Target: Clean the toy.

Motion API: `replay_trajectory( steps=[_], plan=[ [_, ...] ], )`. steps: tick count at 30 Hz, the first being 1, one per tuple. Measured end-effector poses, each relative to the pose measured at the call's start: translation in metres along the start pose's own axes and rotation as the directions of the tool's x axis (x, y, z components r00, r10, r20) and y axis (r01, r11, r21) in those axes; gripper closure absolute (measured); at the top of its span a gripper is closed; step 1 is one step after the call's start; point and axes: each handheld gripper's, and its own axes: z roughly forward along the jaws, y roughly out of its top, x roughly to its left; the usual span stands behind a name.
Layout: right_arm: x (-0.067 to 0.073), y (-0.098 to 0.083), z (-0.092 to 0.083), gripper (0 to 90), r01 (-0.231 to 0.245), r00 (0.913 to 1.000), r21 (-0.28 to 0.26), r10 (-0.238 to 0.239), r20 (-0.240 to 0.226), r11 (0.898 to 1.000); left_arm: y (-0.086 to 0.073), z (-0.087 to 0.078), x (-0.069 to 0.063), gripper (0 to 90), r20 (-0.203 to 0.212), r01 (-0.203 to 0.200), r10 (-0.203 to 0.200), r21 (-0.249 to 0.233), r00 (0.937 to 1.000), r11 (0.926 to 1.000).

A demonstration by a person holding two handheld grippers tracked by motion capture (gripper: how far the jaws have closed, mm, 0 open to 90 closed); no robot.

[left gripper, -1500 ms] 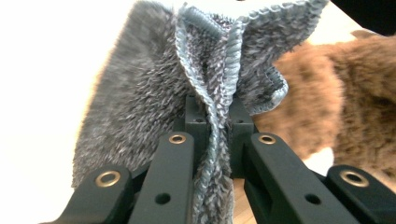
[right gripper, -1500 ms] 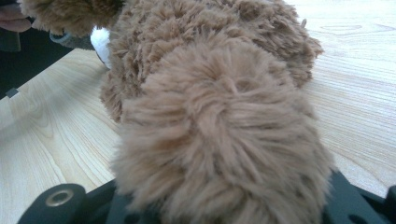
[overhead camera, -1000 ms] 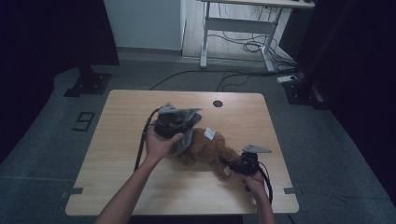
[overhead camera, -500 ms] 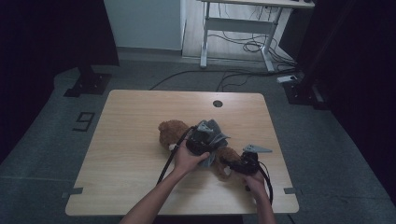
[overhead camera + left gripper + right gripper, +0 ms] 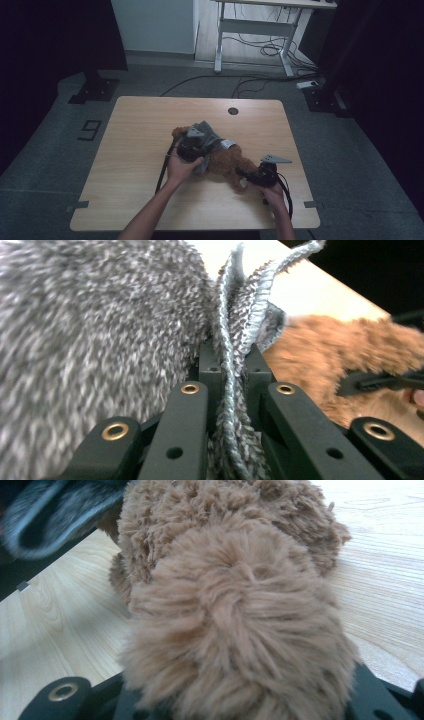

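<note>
My left gripper is clenched on the hem of a grey knitted garment, a small sweater by the look of it; in the left gripper view the folded edge runs straight up between my jaws, pinched tight. My right gripper grasps a fuzzy limb of the brown teddy bear, and in the right gripper view the plush swells out over the jaws so I cannot see the pads themselves. In the high view the bear lies on the wooden table just right of centre, its long axis running from upper left to lower right of the frame, the grey knit bunched over its upper-left end and the gripped limb pointing toward the lower right. I judge I am dressing the bear, and the risk lies in the thin bite I have on the hem: if I pull against the right gripper too hard, the knit could slip free of my jaws or merely stretch without sliding along the body. The pile is also slippery, so the limb might squirm out and the bear swing round on the table.
</note>
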Motion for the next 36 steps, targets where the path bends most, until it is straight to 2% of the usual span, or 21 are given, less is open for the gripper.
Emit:
replay_trajectory(
  steps=[1,2,5,7,8,9,10,12,13,14,18,23,24,26,28,30,32,34,36],
  plan=[
    [0.001,0.000,0.000,60.4,0.004,1.0000,0.005,-0.004,-0.001,1.000,-0.001,-0.005,0.007,83.5,0.021,0.031,-0.031,-0.010,0.9993,0.9995],
    [0.002,0.000,0.001,60.4,0.013,0.9999,0.008,-0.013,-0.002,1.000,-0.002,-0.009,0.011,83.5,0.020,0.040,-0.040,-0.021,0.9990,0.9990],
    [0.003,0.001,0.001,60.4,0.016,0.9999,0.011,-0.016,-0.002,1.000,-0.001,-0.018,0.016,83.4,0.004,0.044,-0.044,-0.044,0.9990,0.9981],
    [0.002,0.000,0.001,60.3,0.010,0.9999,0.011,-0.010,-0.004,1.000,-0.002,-0.032,0.024,83.3,-0.066,0.041,-0.046,-0.075,0.9968,0.9963],
    [0.002,0.000,0.001,60.4,0.010,0.9999,0.011,-0.010,-0.003,1.000,-0.004,-0.035,0.029,83.3,-0.097,0.041,-0.048,-0.070,0.9941,0.9967],
    [0.002,0.000,0.001,60.4,0.011,0.9999,0.011,-0.011,-0.002,1.000,-0.008,-0.036,0.034,83.3,-0.128,0.042,-0.048,-0.045,0.9907,0.9981],
    [0.002,0.000,0.001,60.3,0.008,1.0000,0.005,-0.008,-0.001,1.000,-0.013,-0.035,0.041,83.3,-0.116,0.055,-0.058,-0.025,0.9916,0.9982],
    [0.001,0.000,0.001,60.3,0.005,1.0000,0.007,-0.005,-0.005,1.000,-0.026,-0.035,0.051,83.2,-0.067,0.117,-0.119,-0.045,0.9906,0.9921],
    [0.002,0.000,0.001,60.3,0.008,1.0000,0.008,-0.008,-0.003,1.000,-0.026,-0.035,0.051,83.3,-0.067,0.117,-0.119,-0.045,0.9906,0.9921],
    [0.002,0.000,0.001,60.3,0.007,1.0000,0.008,-0.007,-0.001,1.000,-0.034,-0.035,0.053,83.3,-0.056,0.123,-0.125,-0.051,0.9906,0.9911],
    [0.003,0.000,0.001,60.2,0.006,1.0000,0.007,-0.006,0.006,1.000,-0.039,-0.037,0.052,83.3,-0.068,0.104,-0.107,-0.047,0.9919,0.9935],
    [0.004,0.002,0.001,60.3,0.026,0.9991,0.018,-0.027,0.034,0.999,-0.049,-0.042,0.062,83.2,-0.078,0.131,-0.134,-0.043,0.9879,0.9904],
    [0.004,0.002,0.000,60.3,0.026,0.9990,0.018,-0.027,0.035,0.999,-0.051,-0.043,0.065,83.2,-0.094,0.137,-0.140,-0.042,0.9857,0.9897],
    [0.003,0.002,0.000,60.3,0.023,0.9990,0.013,-0.023,0.039,1.000,-0.060,-0.044,0.074,83.2,-0.137,0.164,-0.166,-0.028,0.9765,0.9861],
    [0.002,0.002,-0.001,60.3,0.015,0.9990,0.012,-0.015,0.041,1.000,-0.072,-0.043,0.088,83.2,-0.148,0.219,-0.217,-0.004,0.9648,0.9757],
    [0.001,0.001,-0.001,60.3,0.010,0.9992,0.008,-0.010,0.038,1.000,-0.084,-0.043,0.096,83.1,-0.157,0.253,-0.250,-0.001,0.9553,0.9674],
    [0.000,0.001,-0.001,60.3,0.008,0.9993,0.009,-0.008,0.036,1.000,-0.090,-0.045,0.097,83.1,-0.141,0.258,-0.257,-0.011,0.9561,0.9660],
    [0.000,0.001,0.000,60.3,0.005,0.9994,0.004,-0.005,0.033,1.000,-0.088,-0.047,0.093,83.1,-0.131,0.247,-0.249,-0.028,0.9596,0.9685],
    [-0.001,0.000,0.000,60.3,0.001,0.9994,0.002,-0.001,0.034,1.000,-0.080,-0.052,0.085,83.1,-0.116,0.220,-0.224,-0.052,0.9676,0.9742]
  ],
)
